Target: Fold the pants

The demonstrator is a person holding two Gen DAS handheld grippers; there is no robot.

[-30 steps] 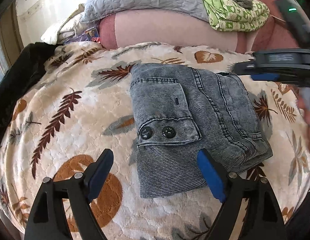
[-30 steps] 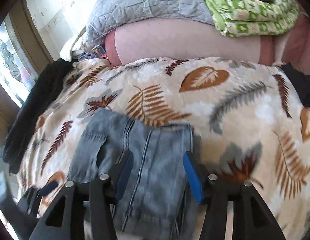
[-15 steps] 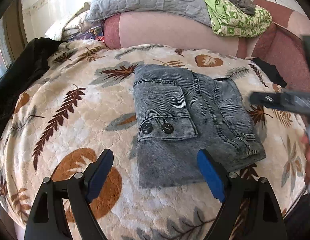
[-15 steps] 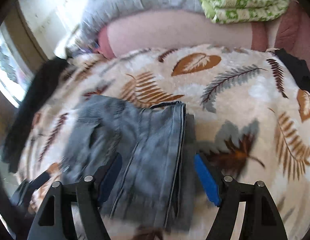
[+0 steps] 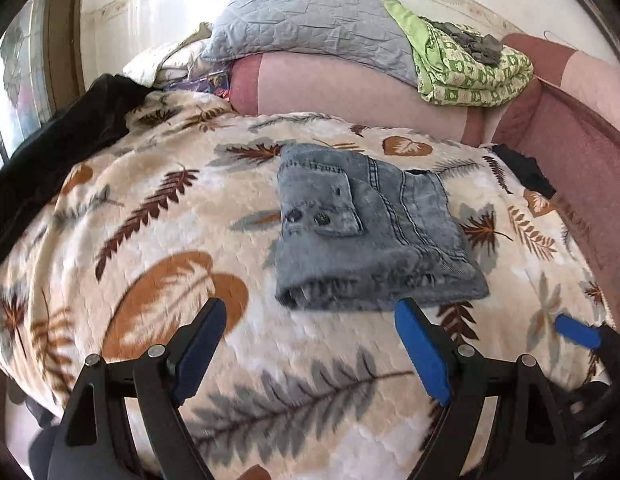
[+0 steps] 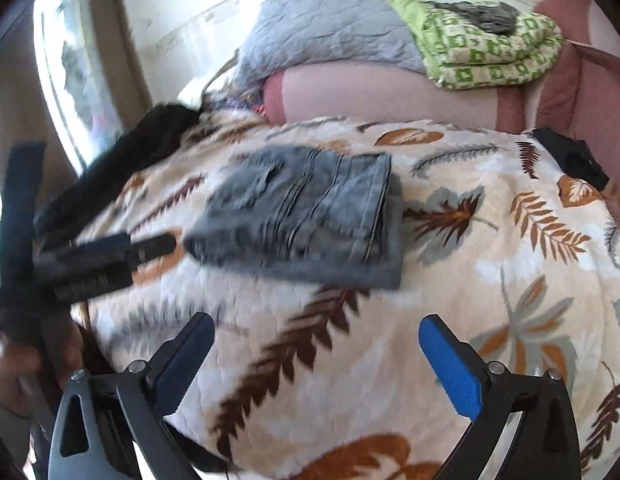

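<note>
Now, view by view.

Left wrist, gripper: the left gripper is released, its blue pads spread wide and holding nothing.
Left wrist, pants: the pants lie ahead of the fingertips and a little to the right, apart from them, as a compact folded bundle on the leaf-print blanket. The pocket flap with two dark buttons faces up.
Left wrist, other tool: a blue pad of the right gripper shows low at the right edge.

Right wrist, gripper: the right gripper is also released and empty, jaws wide.
Right wrist, pants: the bundle is ahead and slightly left, well clear of the pads; this view is blurred.
Right wrist, other tool: the left gripper appears at the left, near the bundle's left end.

Handling, my judgement: denim is soft but thick, rather heavy for cloth, and not slippery; several layers make a firm stack.
Hold, my judgement: take the near folded edge, pinching all layers together, so the fold does not open.
</note>
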